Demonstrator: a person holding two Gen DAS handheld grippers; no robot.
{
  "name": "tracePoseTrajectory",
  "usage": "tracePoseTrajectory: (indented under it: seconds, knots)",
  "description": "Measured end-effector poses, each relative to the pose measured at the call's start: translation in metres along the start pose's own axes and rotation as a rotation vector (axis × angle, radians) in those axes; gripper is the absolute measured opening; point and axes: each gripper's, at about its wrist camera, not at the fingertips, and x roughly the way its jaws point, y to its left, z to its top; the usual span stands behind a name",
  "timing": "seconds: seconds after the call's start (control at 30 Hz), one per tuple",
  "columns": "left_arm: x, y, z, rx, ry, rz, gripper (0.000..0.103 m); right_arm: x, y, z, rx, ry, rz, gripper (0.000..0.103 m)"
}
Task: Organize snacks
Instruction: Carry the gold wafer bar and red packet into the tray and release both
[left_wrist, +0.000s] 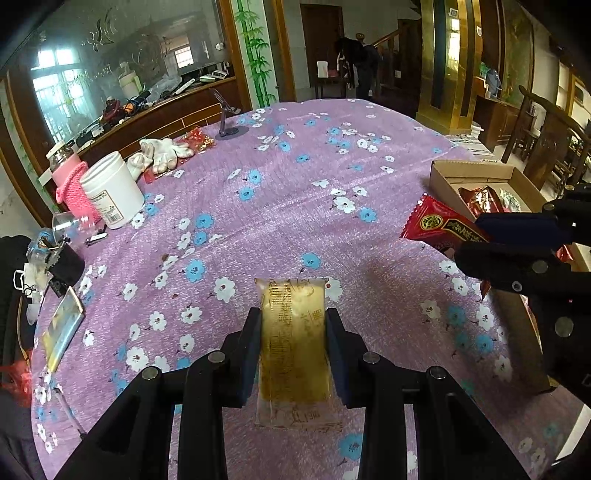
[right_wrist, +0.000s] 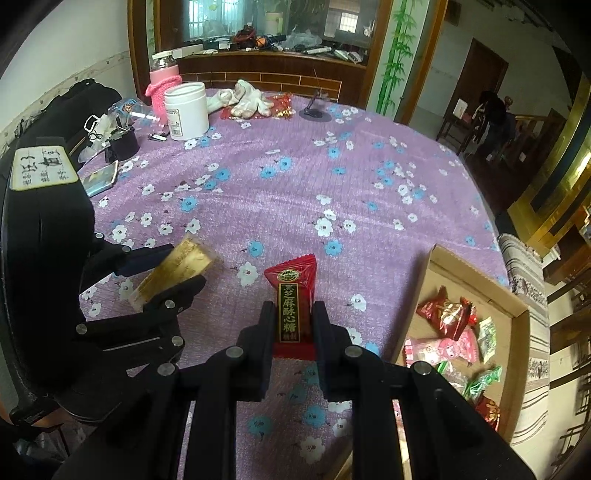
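Right gripper (right_wrist: 291, 325) had its 2 fingers pinched on a red candy (right_wrist: 294, 295), the bar standing lengthwise between them, long axis straight out along the fingers, its crimped end poking forward past the tips. Left gripper (left_wrist: 292, 332) was doing the same job: fingers narrow against the sides of a gold packet (left_wrist: 292, 350), also lengthwise, its far end well past the tips. Both snacks looked lifted a little off the tablecloth (left_wrist: 295, 184), though how high I couldn't tell.

Out from the fingers, then. The box (right_wrist: 517, 295) sat at the table's near right edge, open, with about 7 wrapped sweets already inside: red, pink, green. From the right gripper it lay just to the right and slightly ahead, near. From the left gripper it was off to the far right, past the other gripper, well apart.

So the right hand looked the nearer 1, and my read was its candy goes in first with a short swing right. The gold packet would have to cross the whole near side of the table.

Far left of the cloth: a white jar (right_wrist: 186, 110), a pink bottle (right_wrist: 162, 81), white gloves (right_wrist: 243, 99), none of it in the way.
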Motion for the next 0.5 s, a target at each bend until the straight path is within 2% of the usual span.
tracePoseTrajectory:
  seconds: [0.5]
  knots:
    - [-0.035,0.013,-0.009,-0.005,-0.046,0.018,0.035,-0.031,0.022,0.001,-0.033,-0.062,-0.035,0.019]
